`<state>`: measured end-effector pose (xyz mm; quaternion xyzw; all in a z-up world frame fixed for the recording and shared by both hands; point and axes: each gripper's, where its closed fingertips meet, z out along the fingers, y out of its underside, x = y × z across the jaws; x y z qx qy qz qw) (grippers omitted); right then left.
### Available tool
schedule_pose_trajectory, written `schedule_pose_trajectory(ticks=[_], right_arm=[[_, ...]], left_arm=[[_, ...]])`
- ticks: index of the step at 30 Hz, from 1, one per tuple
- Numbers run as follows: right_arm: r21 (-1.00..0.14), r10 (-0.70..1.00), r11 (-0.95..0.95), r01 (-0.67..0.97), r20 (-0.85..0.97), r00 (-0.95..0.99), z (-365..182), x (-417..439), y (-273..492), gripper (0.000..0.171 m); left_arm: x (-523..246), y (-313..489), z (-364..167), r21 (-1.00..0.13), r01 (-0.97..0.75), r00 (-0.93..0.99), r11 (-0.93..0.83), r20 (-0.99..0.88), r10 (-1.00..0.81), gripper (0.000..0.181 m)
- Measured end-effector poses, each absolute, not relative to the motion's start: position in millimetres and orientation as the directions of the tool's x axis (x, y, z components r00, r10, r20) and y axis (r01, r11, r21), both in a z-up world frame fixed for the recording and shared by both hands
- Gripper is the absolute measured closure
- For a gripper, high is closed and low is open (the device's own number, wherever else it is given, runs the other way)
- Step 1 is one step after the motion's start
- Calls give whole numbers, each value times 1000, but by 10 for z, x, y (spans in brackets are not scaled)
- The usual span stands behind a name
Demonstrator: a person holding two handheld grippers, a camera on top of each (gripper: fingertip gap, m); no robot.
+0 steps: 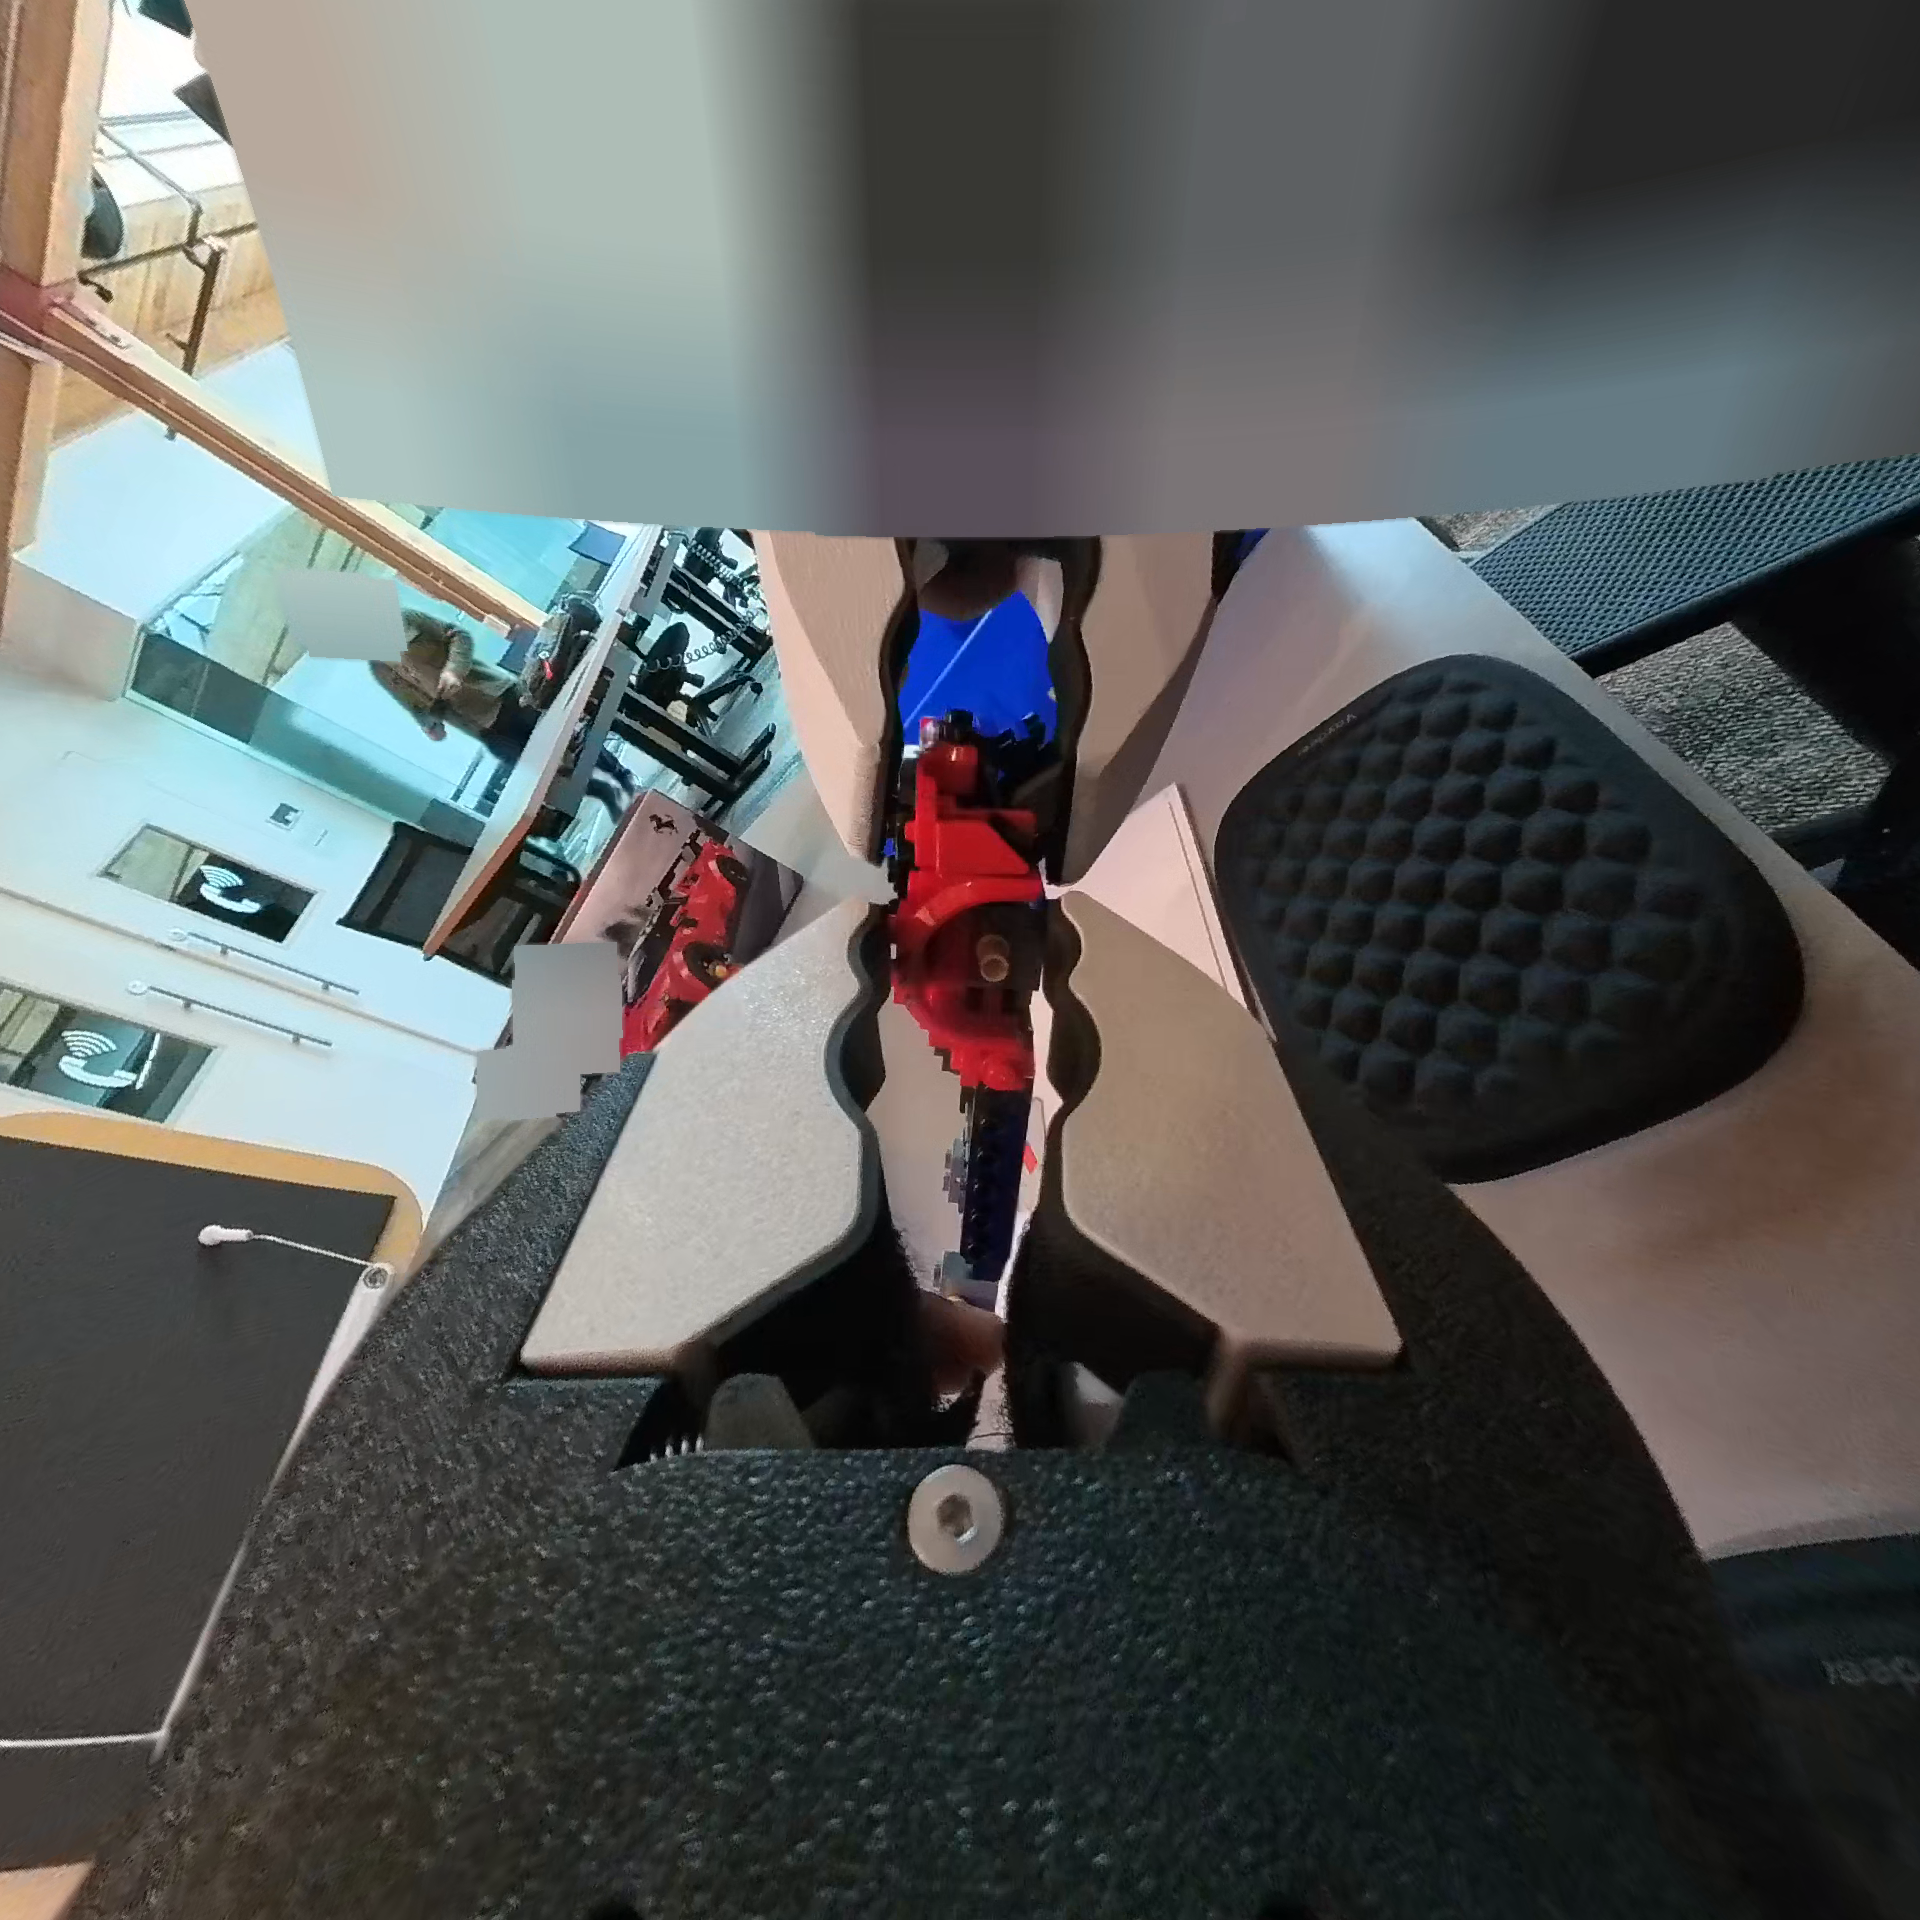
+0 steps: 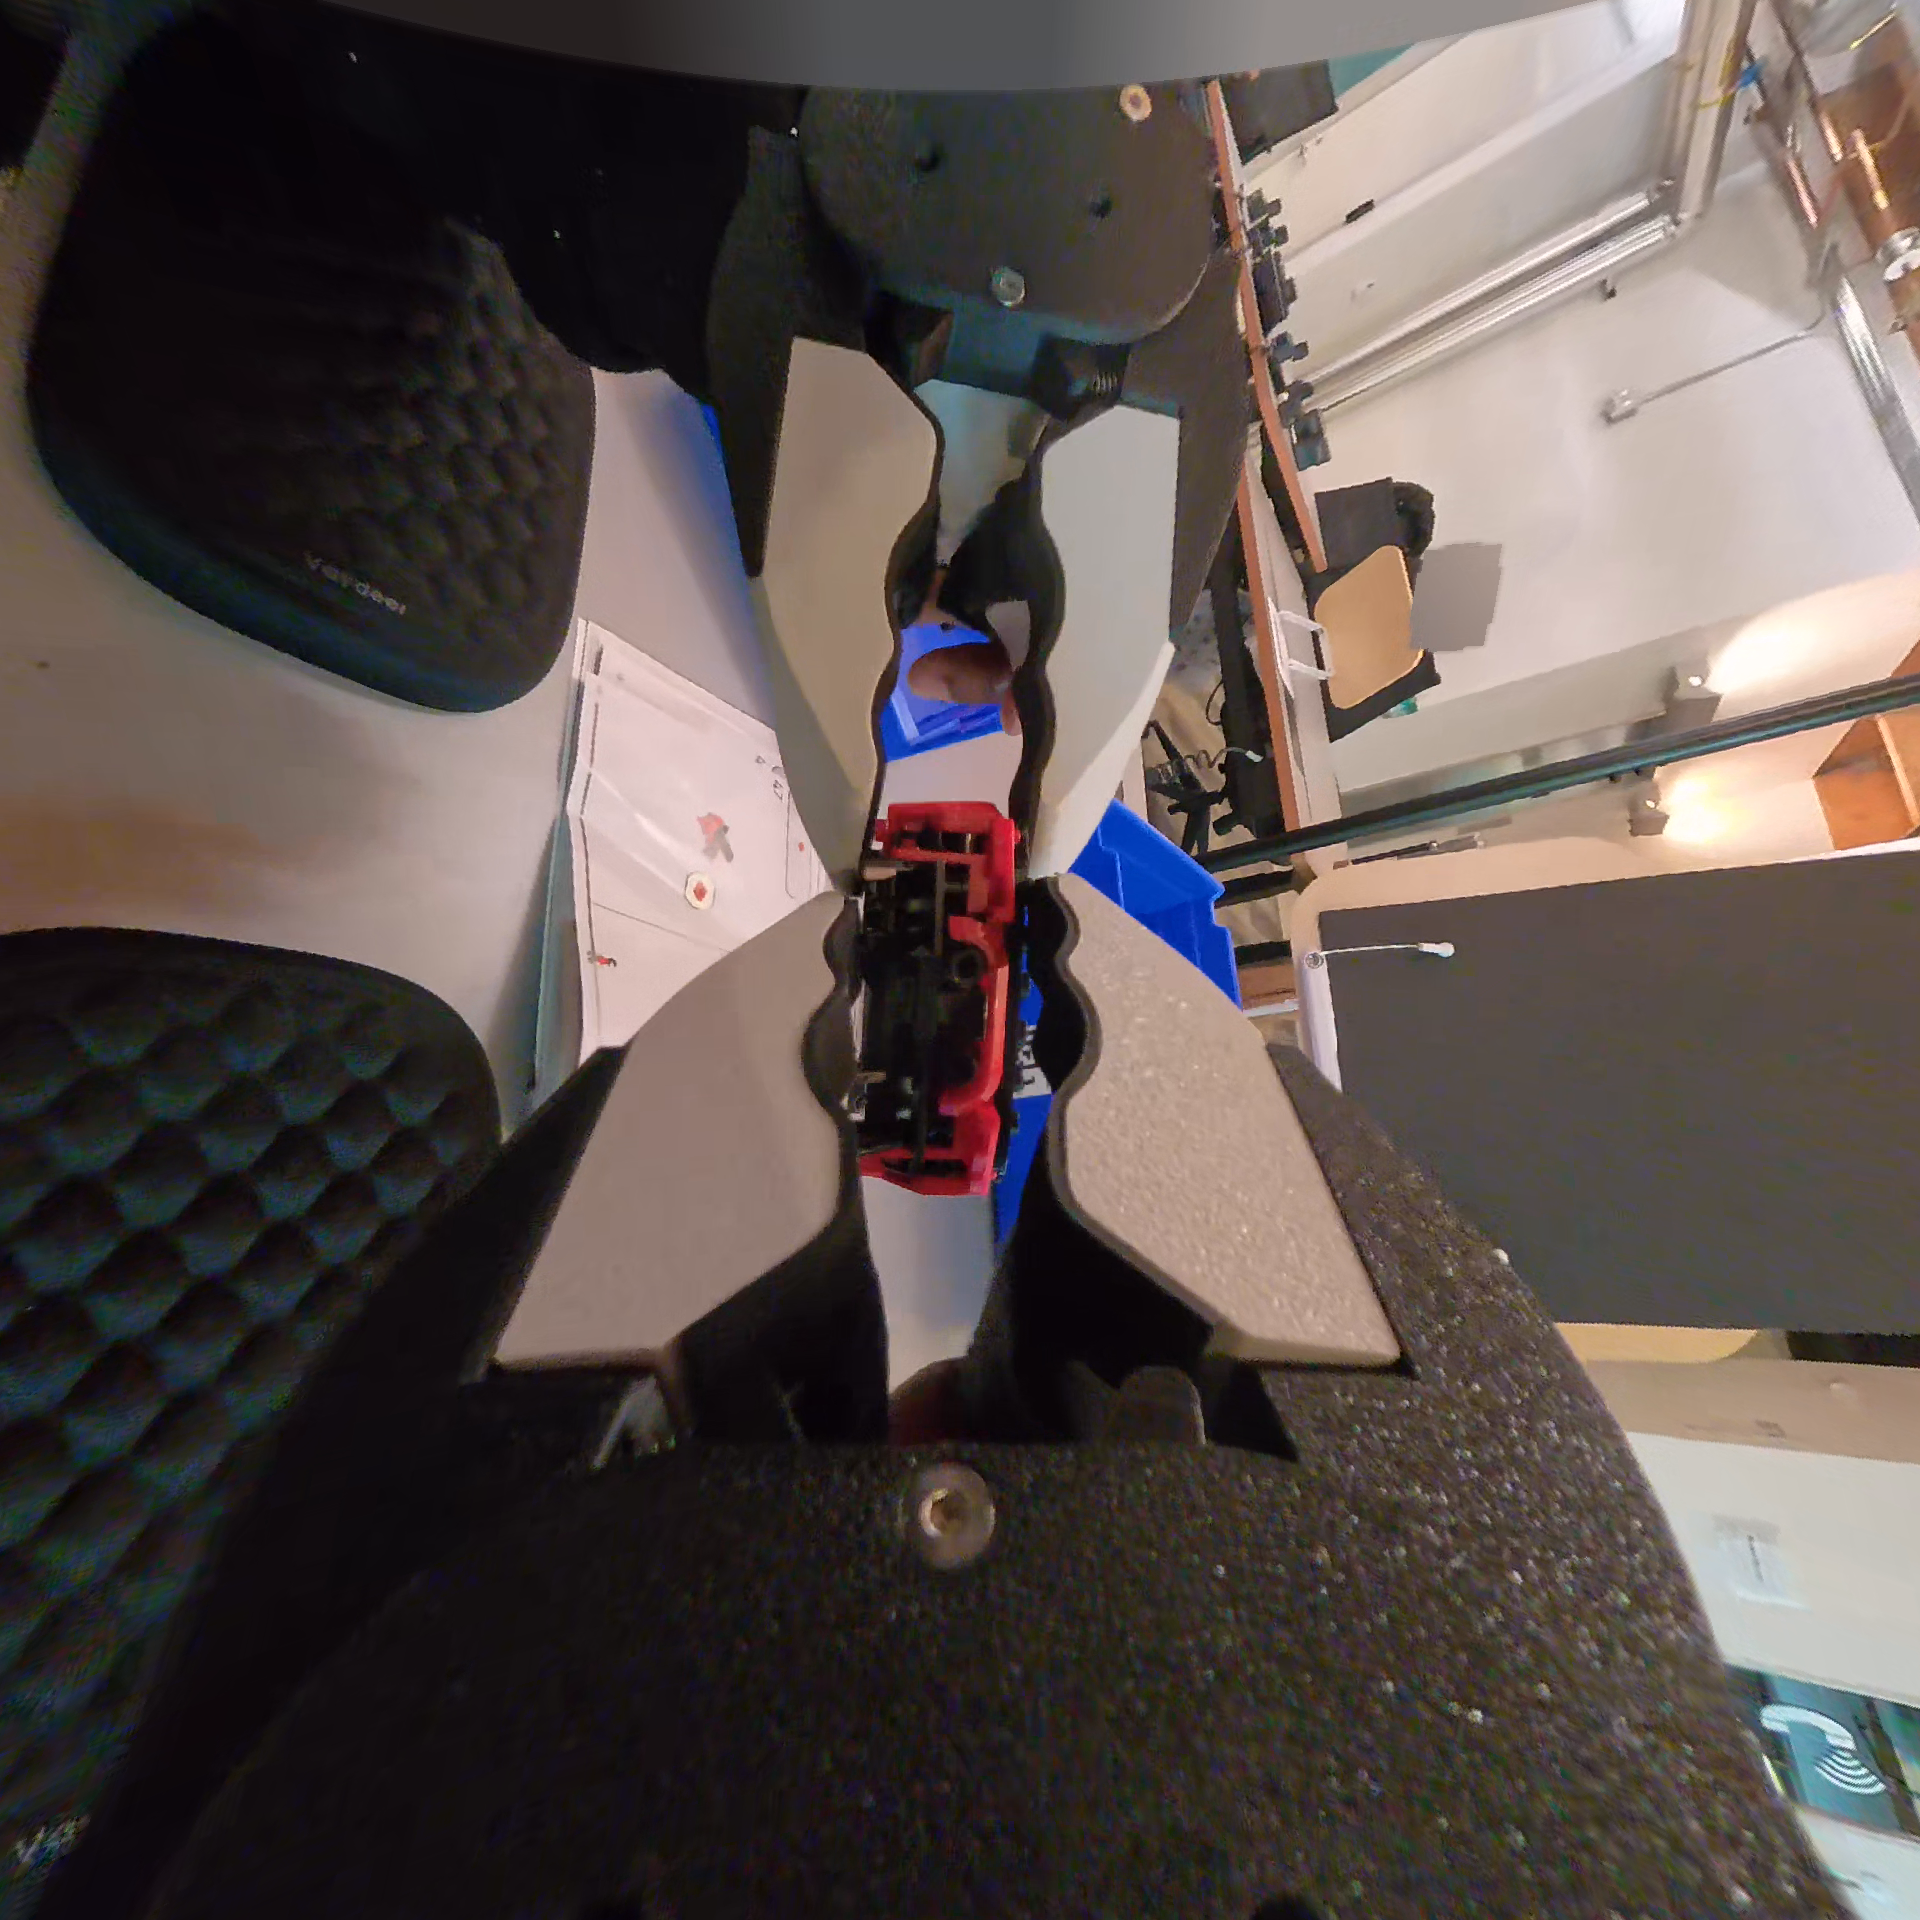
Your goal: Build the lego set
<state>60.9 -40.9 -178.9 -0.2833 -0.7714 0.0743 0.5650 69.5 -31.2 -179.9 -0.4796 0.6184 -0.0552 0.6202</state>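
A small Lego model, red (image 1: 961, 862) with a tan pin, is held in the air between both grippers. Its black underside with red edges faces the right wrist view (image 2: 935, 997). My left gripper (image 1: 966, 914) is shut on the model from below in its own view. My right gripper (image 2: 945, 904) is shut on the same model. Each gripper shows in the other's view, coming in from the top: the right one (image 1: 971, 821) and the left one (image 2: 951, 831), tip to tip. A dark blue beam (image 1: 987, 1174) shows between the left fingers.
Black dimpled pads (image 1: 1496, 914) (image 2: 312, 416) (image 2: 208, 1195) lie on the white table (image 2: 260, 790). An instruction sheet (image 2: 675, 831) and a blue bin (image 2: 1153, 894) lie beyond the model. A box with a red car picture (image 1: 696, 914) stands to the left. A person (image 1: 447, 665) is far behind. Only a small space, under 4 cm, lies between the two pairs of fingers.
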Motion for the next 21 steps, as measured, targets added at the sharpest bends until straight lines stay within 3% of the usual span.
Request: schedule_pose_trajectory(ticks=[6,7,9,13,16,21], right_arm=[[-465,544,814,348,821,-176,-1780,571,-400,140],[-492,562,803,335,812,-155,-1739,563,-409,135],[-564,612,774,287,782,-115,-1631,580,-449,109],[-685,691,723,87,720,-62,-1409,720,-547,117],[-718,716,696,13,692,-93,-1425,760,-584,121],[-705,692,705,-79,708,-141,-1414,716,-740,125]], left_arm=[[665,-303,-1803,-690,-482,260,540,-701,-664,154],[651,-310,-1777,-702,-454,273,549,-696,-664,154],[599,-320,-1722,-731,-393,304,558,-676,-671,154],[521,-513,-1583,-762,-193,304,618,-646,-701,153],[496,-677,-1471,-742,-74,291,666,-655,-697,154],[540,-812,-1454,-709,-36,250,705,-689,-680,154]])
